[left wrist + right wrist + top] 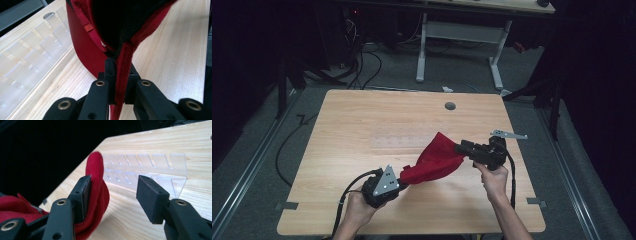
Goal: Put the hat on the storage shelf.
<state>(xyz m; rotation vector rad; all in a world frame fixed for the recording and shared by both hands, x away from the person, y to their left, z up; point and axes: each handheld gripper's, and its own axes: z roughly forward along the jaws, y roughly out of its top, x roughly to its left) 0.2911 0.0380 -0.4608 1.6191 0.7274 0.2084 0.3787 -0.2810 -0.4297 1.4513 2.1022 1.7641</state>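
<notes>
A red cloth (434, 160), soft and fleecy with a thick hemmed edge, is held above the near middle of a pale wooden table (362, 120), stretched between two hand-held grippers. The left gripper (401, 181) is seen clamped tight on one edge of the cloth; in the left gripper view (113, 82) the red band (122, 82) is pinched between the closed black jaws, and a dark inner side of the cloth is revealed. The right gripper (458, 148) is shown with its jaws spread wide, the cloth (96, 187) draped against one pad only. A clear plastic slotted rack (150, 166) lies flat on the table; its upright dividers are made out in both gripper views (37, 50), while in the high view it is faint. No contents are discernible in its slots.
</notes>
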